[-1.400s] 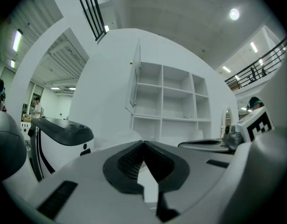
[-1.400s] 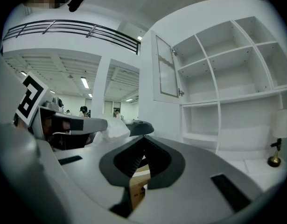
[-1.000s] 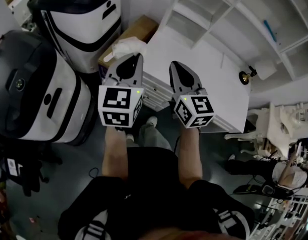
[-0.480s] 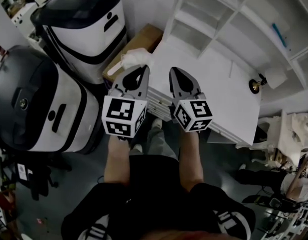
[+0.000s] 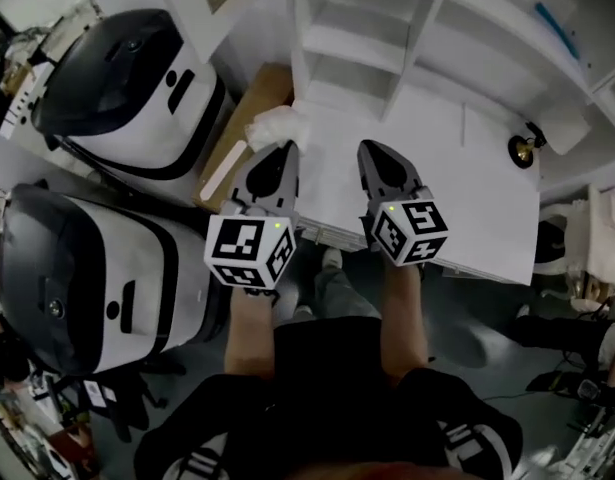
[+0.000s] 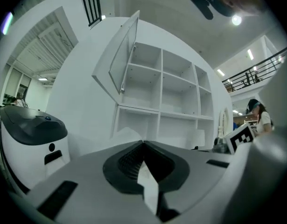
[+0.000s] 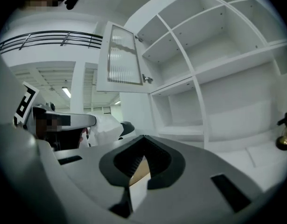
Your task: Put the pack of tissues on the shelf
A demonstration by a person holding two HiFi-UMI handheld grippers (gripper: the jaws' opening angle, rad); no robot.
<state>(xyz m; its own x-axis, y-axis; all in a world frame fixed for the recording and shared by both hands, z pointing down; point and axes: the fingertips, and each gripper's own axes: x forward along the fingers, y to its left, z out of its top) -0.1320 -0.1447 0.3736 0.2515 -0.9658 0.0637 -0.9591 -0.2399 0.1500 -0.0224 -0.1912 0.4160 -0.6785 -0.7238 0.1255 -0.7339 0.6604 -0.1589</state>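
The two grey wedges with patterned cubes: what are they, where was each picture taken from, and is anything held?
They are hand-held grippers; a person holds one in each hand. The wide picture comes from a camera on the person's head, looking down; the other two come from cameras on the grippers. The left gripper has its fingers closed on a white pack of tissues. The right gripper is closed and empty. Ahead is a white shelf above a white counter bearing a small brass object.
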